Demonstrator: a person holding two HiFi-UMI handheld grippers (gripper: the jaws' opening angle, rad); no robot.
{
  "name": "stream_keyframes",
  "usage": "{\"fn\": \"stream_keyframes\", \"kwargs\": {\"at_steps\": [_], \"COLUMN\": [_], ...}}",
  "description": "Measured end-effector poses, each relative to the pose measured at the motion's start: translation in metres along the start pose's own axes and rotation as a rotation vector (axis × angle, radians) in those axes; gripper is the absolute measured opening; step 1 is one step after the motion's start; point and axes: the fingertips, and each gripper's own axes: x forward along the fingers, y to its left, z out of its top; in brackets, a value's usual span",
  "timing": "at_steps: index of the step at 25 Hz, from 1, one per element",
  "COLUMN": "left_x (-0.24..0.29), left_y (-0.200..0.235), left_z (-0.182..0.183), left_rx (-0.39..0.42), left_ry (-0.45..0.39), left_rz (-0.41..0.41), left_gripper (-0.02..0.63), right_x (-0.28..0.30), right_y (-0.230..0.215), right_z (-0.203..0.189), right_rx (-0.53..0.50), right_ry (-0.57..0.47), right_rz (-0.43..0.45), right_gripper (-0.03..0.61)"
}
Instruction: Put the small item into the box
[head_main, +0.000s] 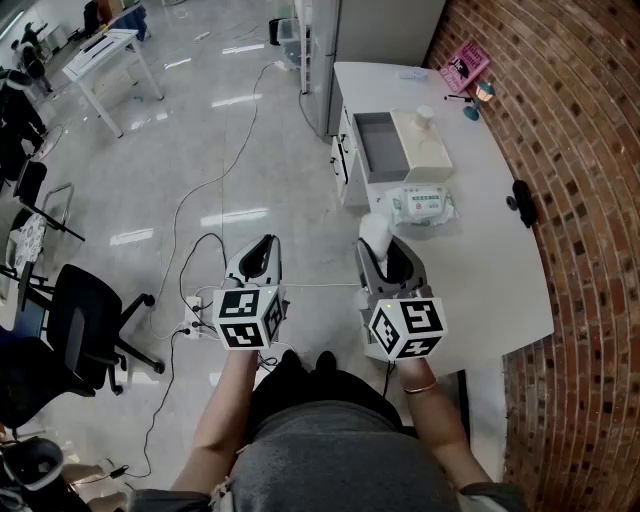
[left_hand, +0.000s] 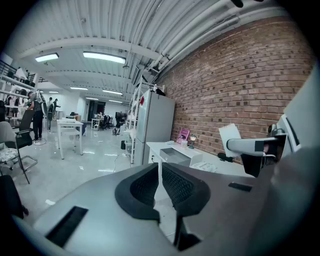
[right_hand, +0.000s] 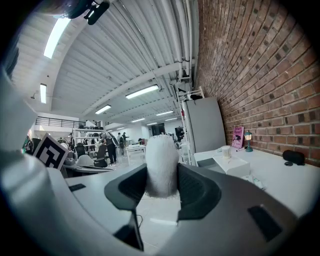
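Item (right_hand: 161, 152) sits pinched between the right tongs (right_hand: 162, 186).

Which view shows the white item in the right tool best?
Right gripper view: white item fills the centre, clamped between the jaws. Head view shows only its top; left gripper view, a side glimpse.

Left tongs (head_main: 265, 245) closed, right tongs (head_main: 385, 250) clamping small item (right_hand: 161, 165)
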Motion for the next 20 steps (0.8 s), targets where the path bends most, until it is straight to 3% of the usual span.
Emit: {"fn": "stream_keyframes", "kwargs": {"at_steps": [9, 20], "left_x": [-0.001, 0.022], "left_y": [-0.003, -0.009], "left_z": [0.003, 0.001], "left_rx": [0.004, 0.033], "left_ry": [-0.007, 0.017], "left_rz": [0.0, -0.035], "left_gripper": [0.037, 0.037], "right_x": [0.001, 0.01], "right_y": [0.0, -0.013], "right_z": [-0.004, -0.008], "right_rx": [0.008, 0.052], "right_ry": [0.013, 0.028], "right_rz": [0.026, -0.005], "right_gripper": [0.176, 0.176]}}
